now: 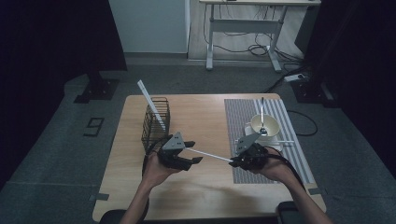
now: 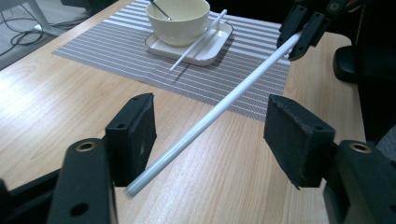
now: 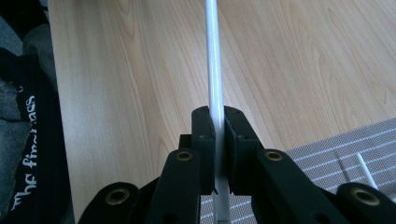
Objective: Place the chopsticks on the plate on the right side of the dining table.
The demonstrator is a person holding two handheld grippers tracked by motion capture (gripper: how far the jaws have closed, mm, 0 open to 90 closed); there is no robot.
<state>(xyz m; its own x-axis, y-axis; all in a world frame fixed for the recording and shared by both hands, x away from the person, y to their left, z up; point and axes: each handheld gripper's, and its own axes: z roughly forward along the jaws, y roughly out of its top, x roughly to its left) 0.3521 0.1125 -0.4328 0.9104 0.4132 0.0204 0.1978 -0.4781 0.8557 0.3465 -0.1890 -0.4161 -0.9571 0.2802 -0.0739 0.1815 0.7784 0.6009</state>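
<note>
A long white chopstick (image 1: 208, 155) spans the gap between my two grippers above the wooden table (image 1: 201, 112). My right gripper (image 3: 217, 121) is shut on one end of the chopstick (image 3: 213, 70), its pads pressed on both sides. The other end lies between the pads of my left gripper (image 2: 215, 128), which stands open and does not press the chopstick (image 2: 219, 109). From above, the left gripper (image 1: 192, 152) is at table centre-left and the right gripper (image 1: 233, 162) is at the placemat's near corner.
A cream bowl (image 1: 264, 123) with a spoon (image 1: 262, 112) stands on a white plate (image 2: 210, 46) on the striped placemat (image 1: 243, 116). A second white chopstick (image 2: 198, 41) rests on the plate. A black wire basket (image 1: 155, 123) holding a white stick (image 1: 150, 102) stands at left.
</note>
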